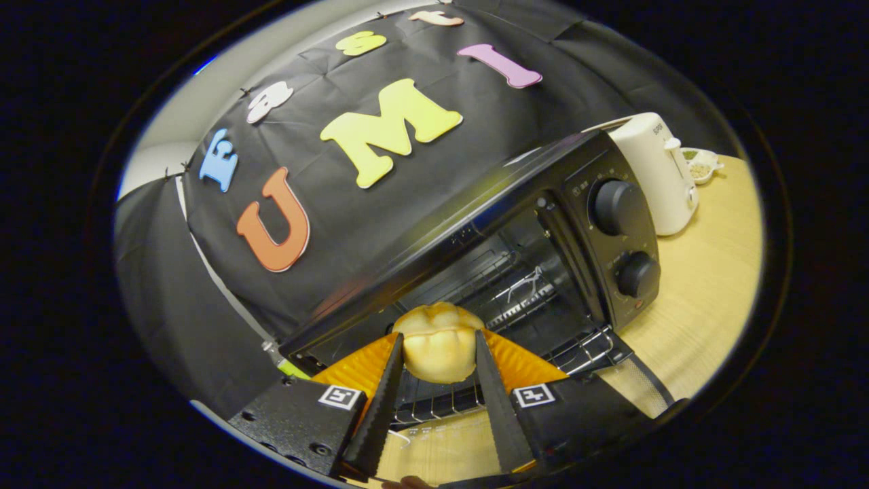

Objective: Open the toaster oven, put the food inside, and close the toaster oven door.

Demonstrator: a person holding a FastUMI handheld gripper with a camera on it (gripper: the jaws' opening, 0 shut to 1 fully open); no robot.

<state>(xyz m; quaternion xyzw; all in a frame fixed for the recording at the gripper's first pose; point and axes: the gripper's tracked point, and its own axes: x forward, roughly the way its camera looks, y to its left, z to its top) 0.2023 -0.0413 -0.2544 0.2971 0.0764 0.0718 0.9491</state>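
A pale yellow bun-shaped piece of food (pixel 438 343) sits between my two fingers, and my gripper (pixel 438 353) is shut on it. Just ahead stands the black toaster oven (pixel 516 204), seen tilted, with its door (pixel 631 380) folded down open toward me. A wire rack (pixel 502 299) lies inside the dark cavity. The food hangs above the open door, in front of the cavity mouth. Two round black knobs (pixel 618 207) sit on the oven's right-hand panel.
A cream-white toaster (pixel 658 170) stands on the light wooden table (pixel 713 285) just beyond the oven's knob side. Past it sits a small white dish (pixel 703 166) holding some bits. Black cloth closes off the space behind and to the left of the oven.
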